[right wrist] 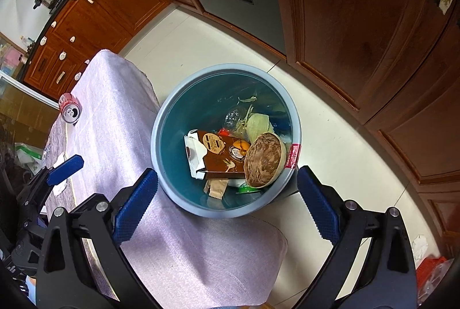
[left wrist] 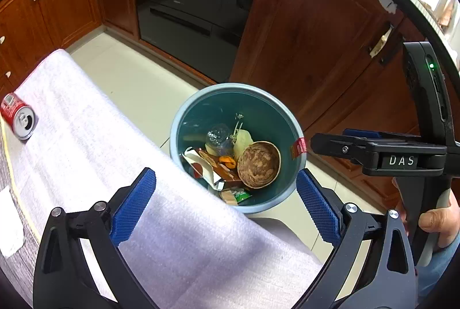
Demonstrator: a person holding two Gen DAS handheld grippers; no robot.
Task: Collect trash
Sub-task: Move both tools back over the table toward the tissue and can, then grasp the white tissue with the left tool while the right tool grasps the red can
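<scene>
A blue-green trash bin (left wrist: 179, 119) (right wrist: 161, 119) stands on the floor beside the table. It holds a brown paper bowl (left wrist: 258, 165) (right wrist: 264, 160), a brown carton (right wrist: 220, 153), a clear bottle (left wrist: 218, 136) and other scraps. A red soda can (left wrist: 17, 115) (right wrist: 69, 108) lies on its side on the table's far left. My left gripper (left wrist: 227, 205) is open and empty above the table edge near the bin. My right gripper (right wrist: 228, 205) is open and empty above the bin's near rim; it also shows in the left wrist view (left wrist: 339, 140).
The table wears a pale lilac cloth (left wrist: 95, 142) (right wrist: 115, 119). A white crumpled tissue (left wrist: 8, 225) (right wrist: 59, 188) lies at its left. Wooden cabinets (left wrist: 310, 30) and a dark oven (left wrist: 195, 1) stand behind the bin. Tile floor (right wrist: 330, 142) surrounds it.
</scene>
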